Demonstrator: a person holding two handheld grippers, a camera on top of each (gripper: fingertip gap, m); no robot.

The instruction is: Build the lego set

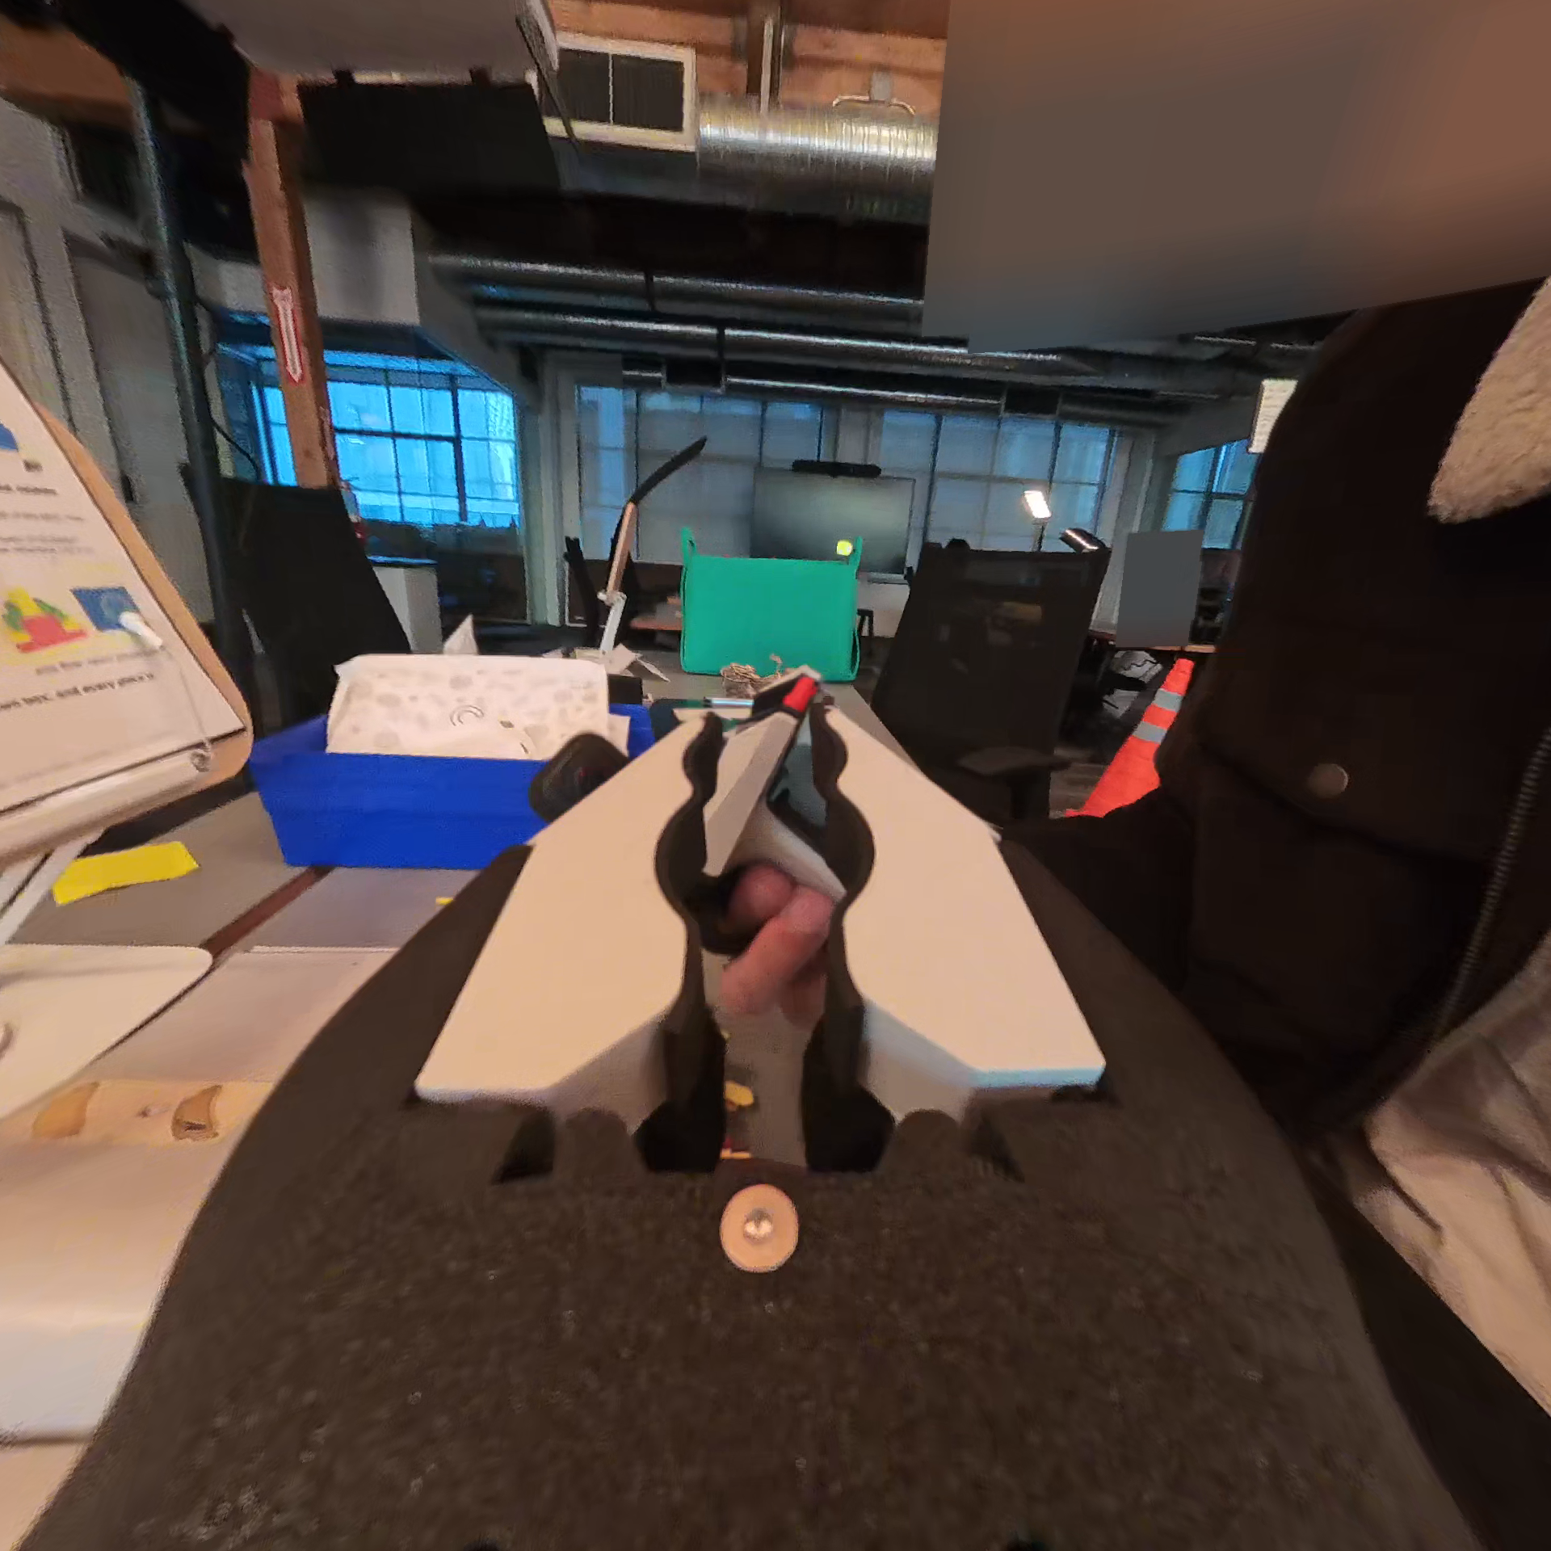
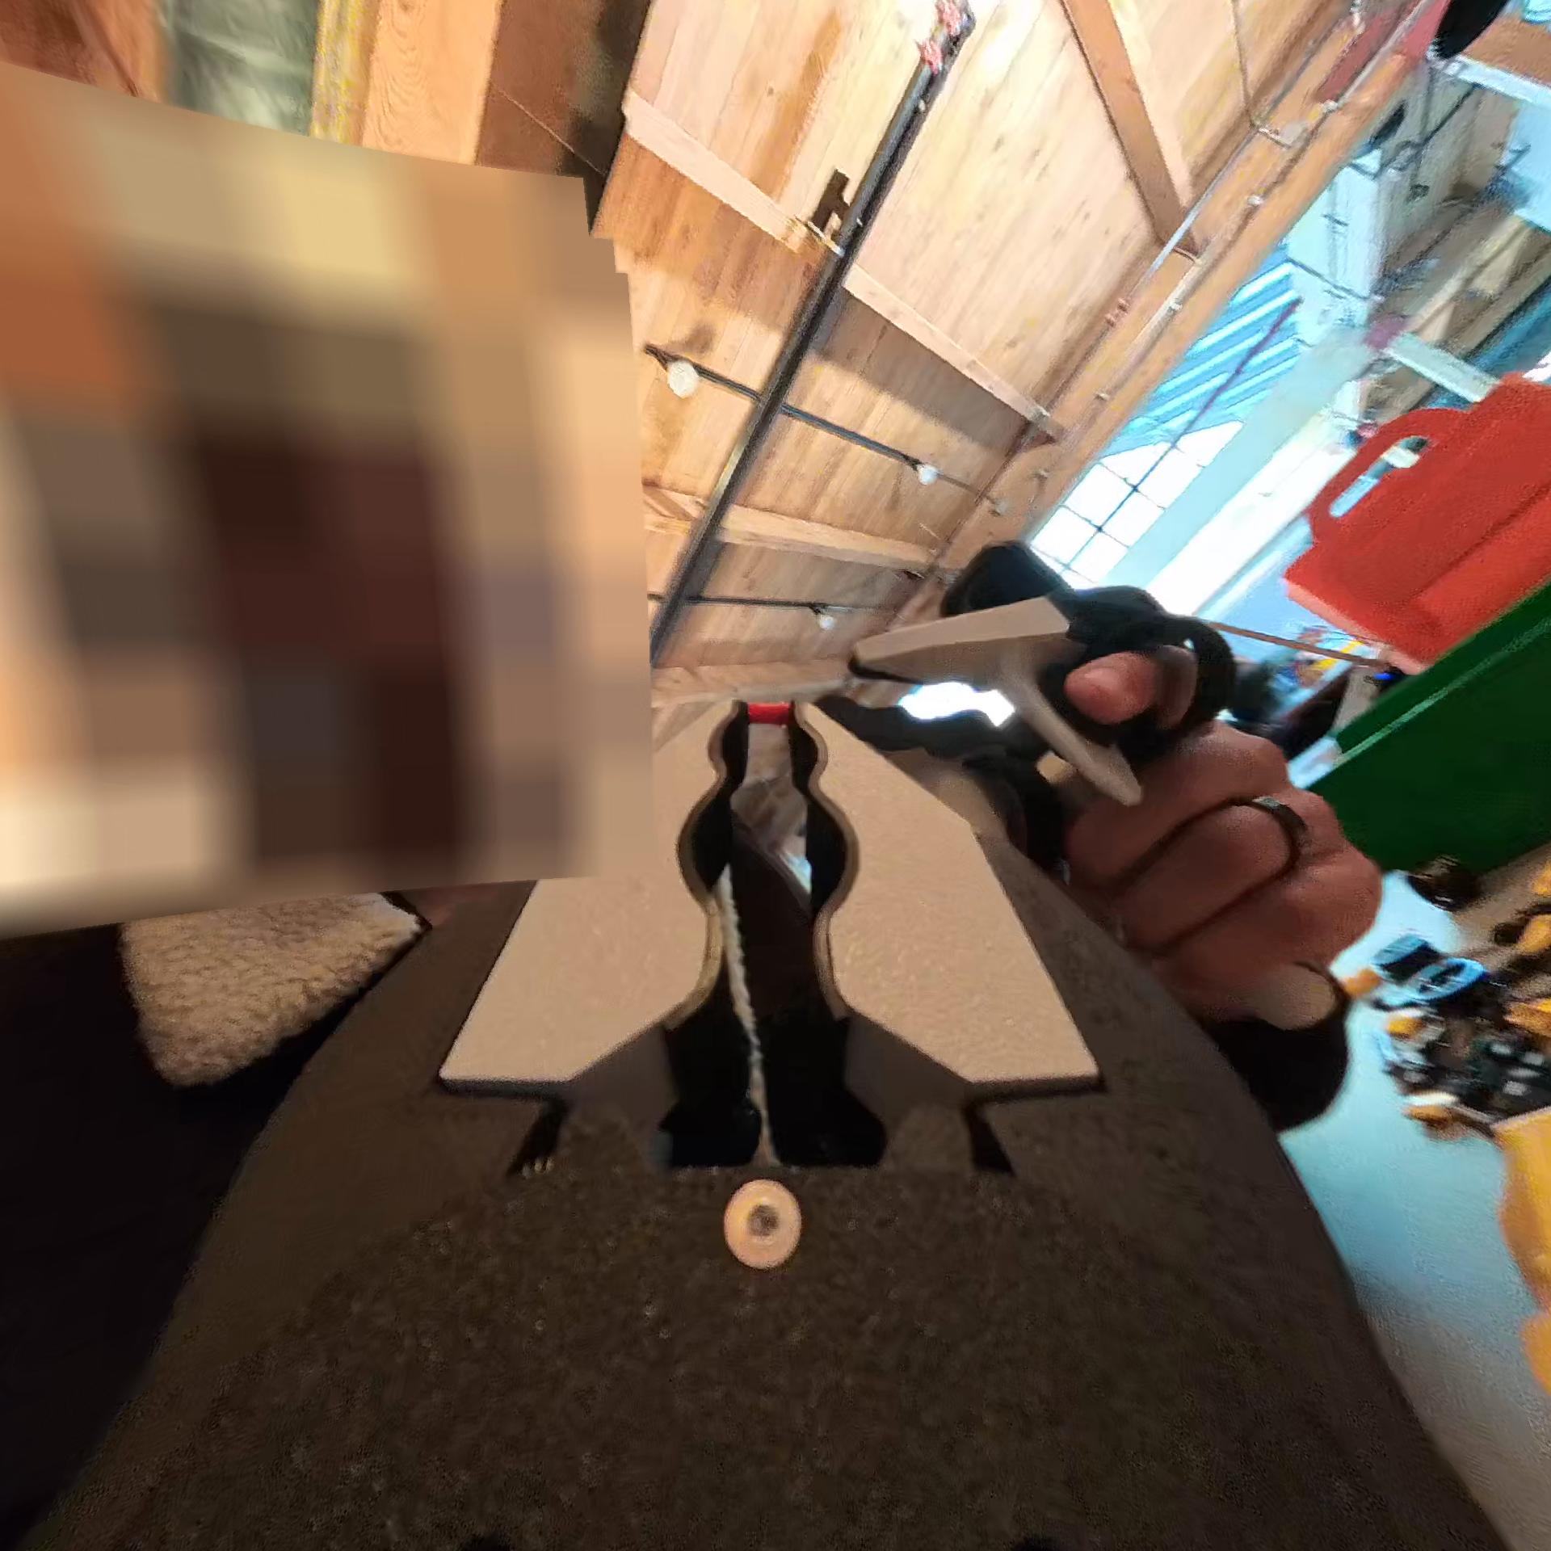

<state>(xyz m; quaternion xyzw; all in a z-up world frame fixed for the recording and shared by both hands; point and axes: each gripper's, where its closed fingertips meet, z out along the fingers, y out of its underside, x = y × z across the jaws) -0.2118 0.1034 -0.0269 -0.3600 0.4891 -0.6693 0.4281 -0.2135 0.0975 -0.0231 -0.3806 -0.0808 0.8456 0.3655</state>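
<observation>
Held up off the table, the right gripper [image 2: 768, 723] pinches a small red brick [image 2: 768, 713] between its fingertips, while the left gripper [image 1: 776, 718], fingers a narrow slit apart, points at that brick, its own grip impossible to tell.

printed instruction sheet [image 1: 75, 638] bears unreadable writing.
</observation>
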